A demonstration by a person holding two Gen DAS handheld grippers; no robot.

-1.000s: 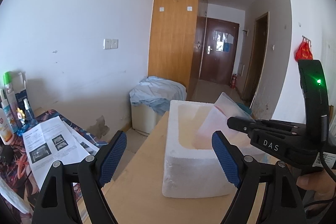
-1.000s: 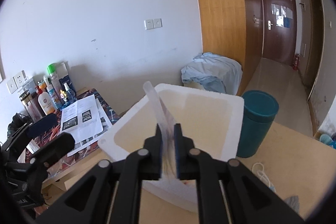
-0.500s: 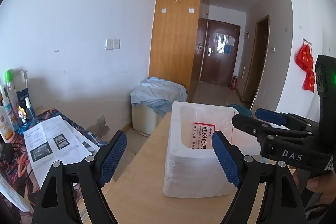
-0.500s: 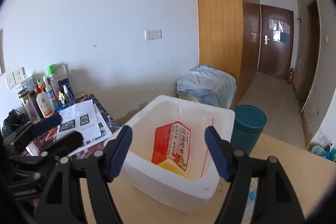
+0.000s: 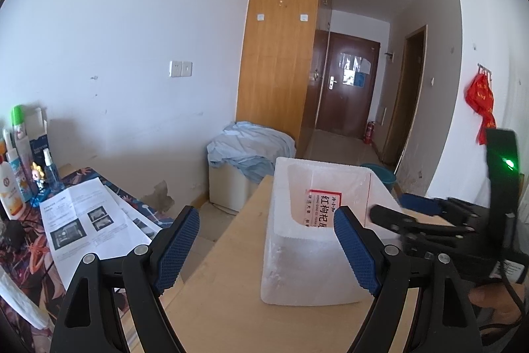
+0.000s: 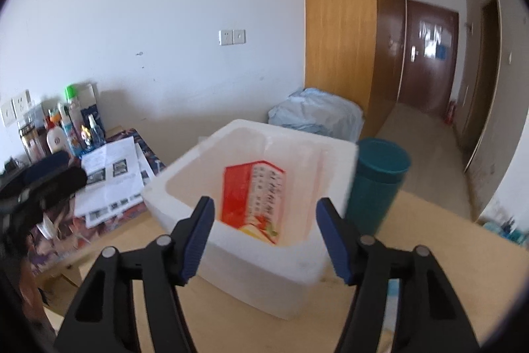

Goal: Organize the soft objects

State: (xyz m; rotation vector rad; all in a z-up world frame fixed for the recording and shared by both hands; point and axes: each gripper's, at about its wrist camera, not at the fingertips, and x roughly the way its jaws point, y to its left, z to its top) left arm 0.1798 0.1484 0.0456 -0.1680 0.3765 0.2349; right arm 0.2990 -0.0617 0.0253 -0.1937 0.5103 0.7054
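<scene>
A white foam box (image 5: 281, 187) (image 6: 185, 167) stands on the wooden table (image 5: 215, 303). Inside it leans a clear plastic bag with a red and white label (image 5: 322, 204) (image 6: 251, 194), free of any grip. My right gripper (image 6: 265, 204) hovers just in front of the box's near wall; its jaws are closing with nothing between them. In the left wrist view the right gripper (image 5: 413, 210) sits at the box's right side, with a hand behind it. My left gripper (image 5: 266, 212) is held open and empty short of the box.
A teal cup (image 6: 377, 184) stands just right of the box. Printed papers (image 5: 82, 220) and several bottles (image 5: 16, 171) cover the patterned surface at left. A heap of pale blue cloth (image 5: 251, 148) lies on a low white stand beyond the table's far edge.
The right gripper let go of the bag, which dropped into the foam box. Its jaws opened wide, then narrowed a little as it drew back. The left gripper stayed put.
</scene>
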